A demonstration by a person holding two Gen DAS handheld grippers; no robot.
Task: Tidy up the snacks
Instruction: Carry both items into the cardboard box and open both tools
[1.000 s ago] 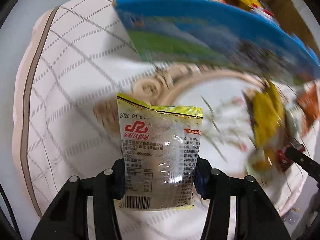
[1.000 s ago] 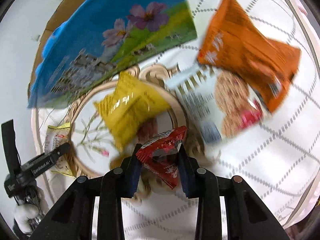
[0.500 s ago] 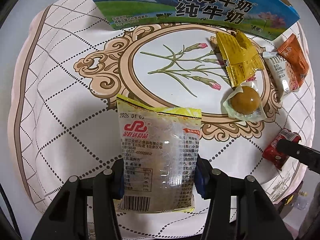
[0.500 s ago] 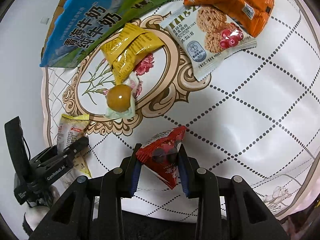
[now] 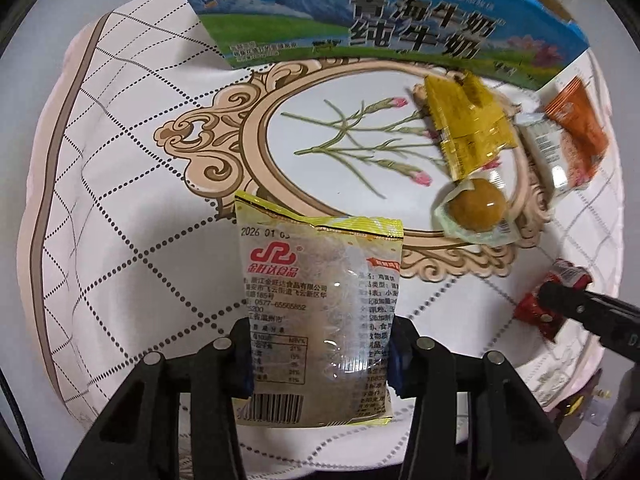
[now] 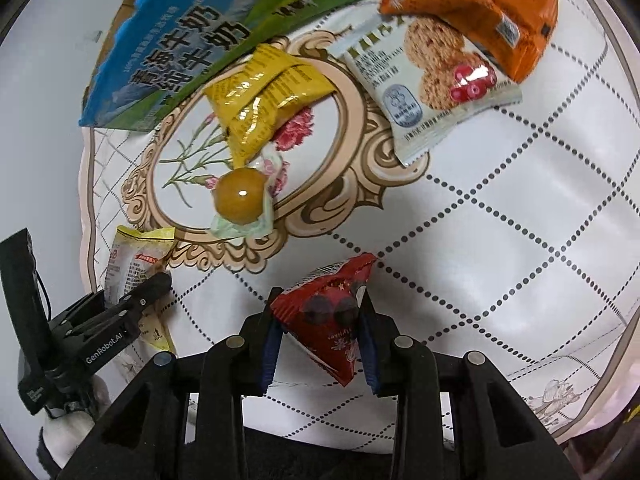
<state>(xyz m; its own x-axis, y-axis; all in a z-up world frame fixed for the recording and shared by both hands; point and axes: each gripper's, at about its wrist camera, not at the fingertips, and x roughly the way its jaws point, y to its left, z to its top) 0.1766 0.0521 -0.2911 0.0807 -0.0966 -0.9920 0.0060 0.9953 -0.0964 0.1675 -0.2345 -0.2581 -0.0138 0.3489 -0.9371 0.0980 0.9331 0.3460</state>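
My left gripper is shut on a clear snack packet with a yellow top edge, held above the patterned cloth. My right gripper is shut on a small red snack packet; it also shows at the right in the left wrist view. On the cloth lie a yellow packet, a round brown snack in clear wrap, a white cookie packet and an orange packet. The blue milk carton box stands at the far side.
The cloth covers a round table whose edge curves near the bottom of both views. The left gripper and its packet show at the lower left of the right wrist view.
Both grippers pulled back from the box toward the near table edge a second ago, still holding their packets. In the last half second the views moved slightly closer to the snacks.
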